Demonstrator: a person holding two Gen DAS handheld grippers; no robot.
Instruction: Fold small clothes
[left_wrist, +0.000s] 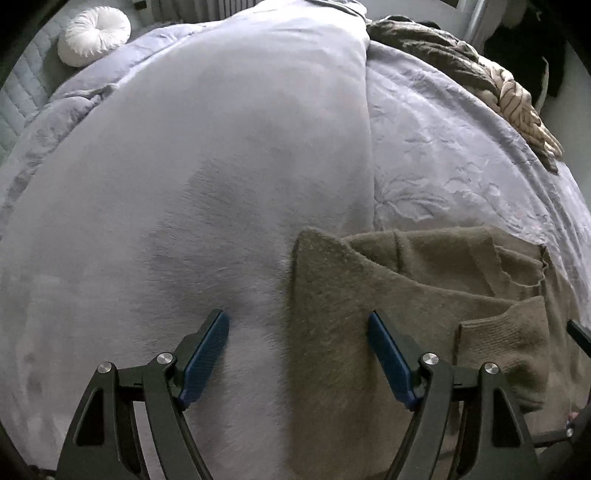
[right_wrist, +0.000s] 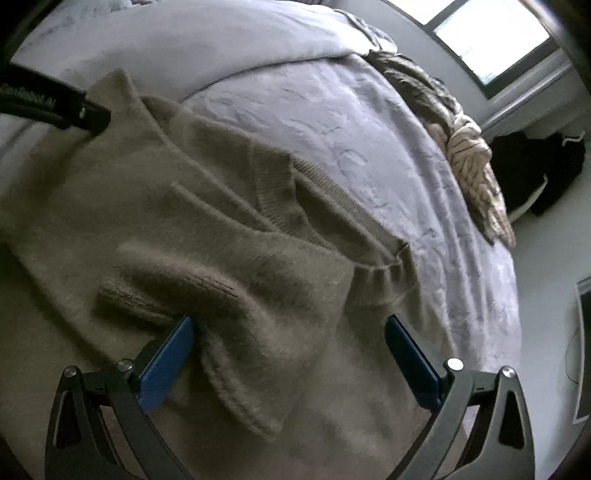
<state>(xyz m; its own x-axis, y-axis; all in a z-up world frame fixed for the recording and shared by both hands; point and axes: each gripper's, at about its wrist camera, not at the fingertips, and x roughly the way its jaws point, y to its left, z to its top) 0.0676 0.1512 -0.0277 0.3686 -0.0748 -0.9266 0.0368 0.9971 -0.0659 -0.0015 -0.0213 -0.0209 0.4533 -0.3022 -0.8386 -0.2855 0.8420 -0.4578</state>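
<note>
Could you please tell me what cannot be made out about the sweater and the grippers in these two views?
- Sweater: near part cut off by both views' bottom edges.
- Sweater's underlayers: hidden by its own folds.
- Left gripper, right gripper: jaws stand apart; whether the pads touch the knit is unclear.

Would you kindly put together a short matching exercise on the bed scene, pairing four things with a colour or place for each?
Things:
1. sweater
2. round cushion
3. striped garment
4. claw pads

Descriptions:
A. blue
B. white, at the far left corner by the quilted headboard
C. olive-brown knit, lying partly folded on the near part of the bed
D. bunched at the far right edge of the bed, cream with dark lines

Pairs: 1-C, 2-B, 3-D, 4-A
</note>
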